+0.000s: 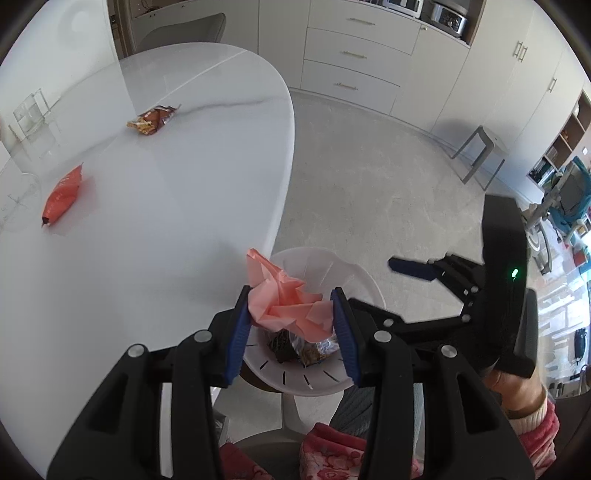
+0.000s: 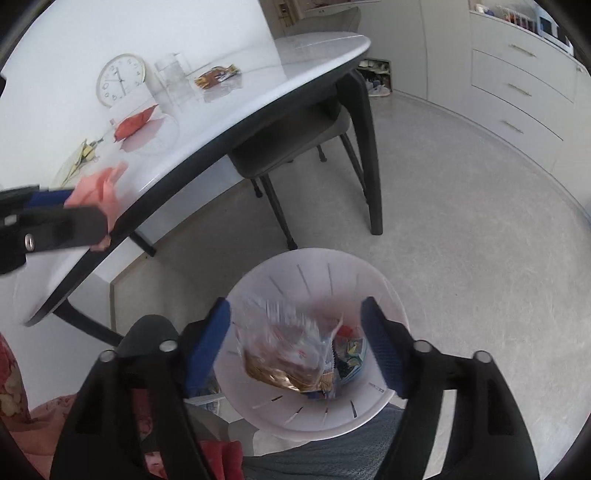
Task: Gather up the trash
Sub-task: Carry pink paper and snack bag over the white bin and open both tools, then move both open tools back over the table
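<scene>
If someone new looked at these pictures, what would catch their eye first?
Probably the crumpled pink paper clamped in the left gripper above the white bin. Next, the clear wrapper at the bin's mouth between the right gripper's open jaws. An orange packet lies on the white table.

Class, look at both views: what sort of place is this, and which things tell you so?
Most likely a home dining or kitchen area: a white oval table with a chair tucked under it, cream drawers and cabinets, and countertop appliances on a shelf.
</scene>
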